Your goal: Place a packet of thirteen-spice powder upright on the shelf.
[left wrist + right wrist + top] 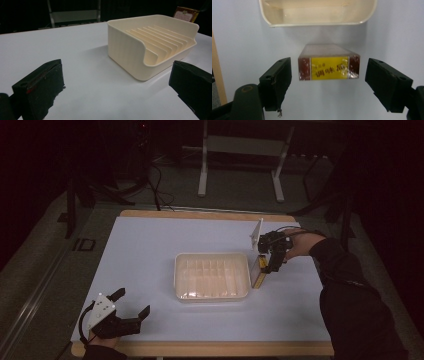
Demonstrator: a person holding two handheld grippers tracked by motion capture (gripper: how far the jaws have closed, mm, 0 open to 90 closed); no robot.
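Yellow-labelled box (329, 65) lies flat, long axis toward the cream tray (317, 23).

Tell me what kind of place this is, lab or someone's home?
Probably a lab or data-collection room, not a home: a bare white-topped table with just a cream slotted tray and a small yellow-labelled box, dark surroundings, cables on the floor and a metal stand frame behind.

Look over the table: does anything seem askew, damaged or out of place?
Little stands out. The cream slotted tray sits square and holds nothing. The brown box with a yellow label lies on the mat just outside the tray, between the right gripper's open jaws, untouched. One pad looks frayed at its lower edge.
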